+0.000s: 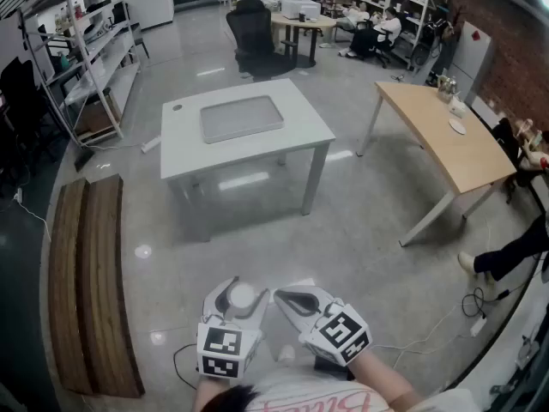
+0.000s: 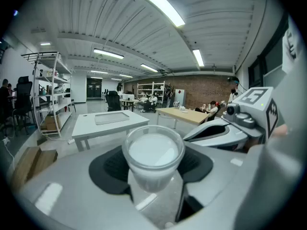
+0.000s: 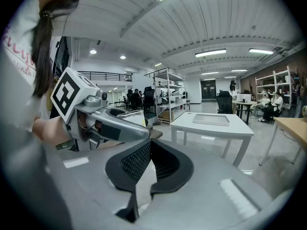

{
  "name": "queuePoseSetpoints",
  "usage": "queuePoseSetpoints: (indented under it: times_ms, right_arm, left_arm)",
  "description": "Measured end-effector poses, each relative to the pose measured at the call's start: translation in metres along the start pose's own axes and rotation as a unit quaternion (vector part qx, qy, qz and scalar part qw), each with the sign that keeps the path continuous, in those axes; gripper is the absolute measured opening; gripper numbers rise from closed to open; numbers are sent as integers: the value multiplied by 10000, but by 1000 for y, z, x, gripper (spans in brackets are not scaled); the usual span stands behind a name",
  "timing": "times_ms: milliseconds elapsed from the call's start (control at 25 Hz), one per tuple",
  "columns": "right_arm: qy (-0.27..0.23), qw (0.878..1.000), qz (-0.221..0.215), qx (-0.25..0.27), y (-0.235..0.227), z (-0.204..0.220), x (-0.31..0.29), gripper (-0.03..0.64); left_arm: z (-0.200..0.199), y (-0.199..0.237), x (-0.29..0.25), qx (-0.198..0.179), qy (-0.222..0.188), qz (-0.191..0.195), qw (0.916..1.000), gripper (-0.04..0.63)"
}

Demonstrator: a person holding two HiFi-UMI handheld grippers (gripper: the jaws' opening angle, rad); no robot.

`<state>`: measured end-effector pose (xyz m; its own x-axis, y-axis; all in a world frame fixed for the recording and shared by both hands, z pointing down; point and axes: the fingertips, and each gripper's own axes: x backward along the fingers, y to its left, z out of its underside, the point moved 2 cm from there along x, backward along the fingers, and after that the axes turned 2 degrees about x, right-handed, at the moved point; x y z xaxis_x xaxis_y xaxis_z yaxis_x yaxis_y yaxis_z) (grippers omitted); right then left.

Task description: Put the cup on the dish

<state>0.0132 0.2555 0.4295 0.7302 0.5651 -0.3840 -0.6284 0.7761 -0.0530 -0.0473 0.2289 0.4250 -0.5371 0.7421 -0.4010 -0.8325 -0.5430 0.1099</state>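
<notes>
A small clear cup (image 1: pixel 243 298) with a white inside sits between the jaws of my left gripper (image 1: pixel 239 291), which is shut on it. In the left gripper view the cup (image 2: pixel 153 151) stands upright between the black pads (image 2: pixel 109 168). My right gripper (image 1: pixel 288 299) is beside it, close to my body, shut with nothing in it; its pads (image 3: pixel 136 160) meet at the front. The dish, a flat grey rectangular tray (image 1: pixel 241 118), lies on the white table (image 1: pixel 304 133) well ahead of both grippers.
A wooden table (image 1: pixel 446 136) stands at the right, with a person's leg (image 1: pixel 508 256) near it. Wooden planks (image 1: pixel 86 273) lie on the floor at the left, metal shelves (image 1: pixel 81 50) behind them. A black office chair (image 1: pixel 253 28) is beyond the white table. Cables (image 1: pixel 446 333) trail at the lower right.
</notes>
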Motion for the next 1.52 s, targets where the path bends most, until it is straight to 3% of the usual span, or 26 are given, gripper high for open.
queuePoseSetpoints:
  times_ms: [400,720,1520]
  right_arm:
    - [-209,9997,128,-76,-6,-8,8,2]
    - [-398,9990,187,-89,-31,-13,0,2]
    - [-307,9973,664,-90,-129,-68,-96,2]
  left_arm:
    - [-7,-1,3,-136,34,-63,9999,256]
    - [-22,8,-28,-321,74,166,9993,256]
    - [-81,99,-125,-325,-25,555,9979,256]
